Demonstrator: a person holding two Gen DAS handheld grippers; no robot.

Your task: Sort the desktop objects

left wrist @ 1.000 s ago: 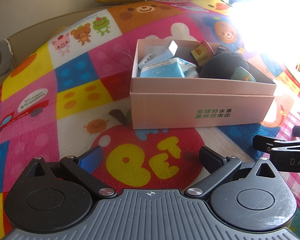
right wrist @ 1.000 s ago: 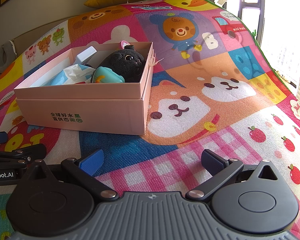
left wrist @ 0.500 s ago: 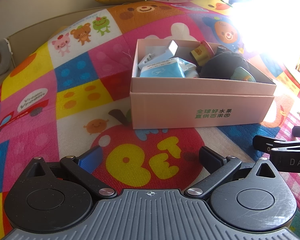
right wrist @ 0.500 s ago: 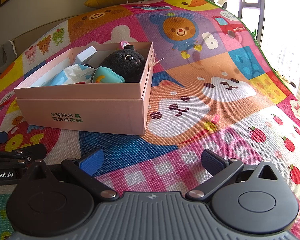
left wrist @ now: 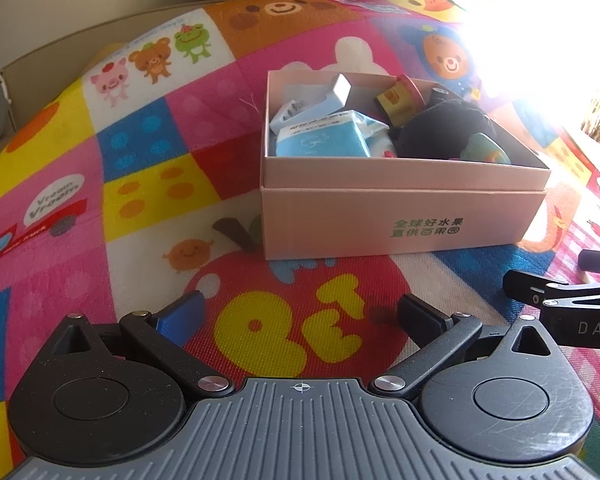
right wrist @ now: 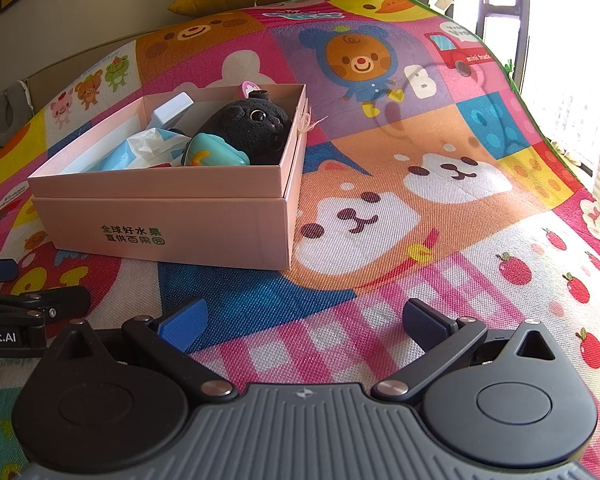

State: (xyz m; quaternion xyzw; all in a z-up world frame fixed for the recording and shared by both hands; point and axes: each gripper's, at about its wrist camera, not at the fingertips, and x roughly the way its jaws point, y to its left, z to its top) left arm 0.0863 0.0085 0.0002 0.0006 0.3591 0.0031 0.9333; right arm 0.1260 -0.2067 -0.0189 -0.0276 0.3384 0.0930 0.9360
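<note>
Seemingly near the close of the sorting job, the left claw (left wrist: pixel 300 314) rests low over a bright cartoon play mat (left wrist: pixel 140 184), its jaws spread wide and gripping nothing. Just ahead sits a pink cardboard box (left wrist: pixel 400 216), printed with green characters, already packed: a white carton (left wrist: pixel 332 94) stands propped at the far left corner, a blue tissue pack (left wrist: pixel 324 140) lies in front of it, a small yellow-brown toy (left wrist: pixel 396 100) leans at the back, and a black plush animal (right wrist: pixel 256 124) fills the right end with a teal toy (right wrist: pixel 214 154) wedged against it near the front wall. Further right, the right claw (right wrist: pixel 304 320) lies near the mat over a pink checked patch, jaws likewise spread and empty, well apart from the box. No loose object shows on the mat in either view. The risk from here appears to be crowding: the carton and plush ride above the rim, so a careless reach into the box could tip one out, and window glare washes out the left view's right side, hiding anything there.
</note>
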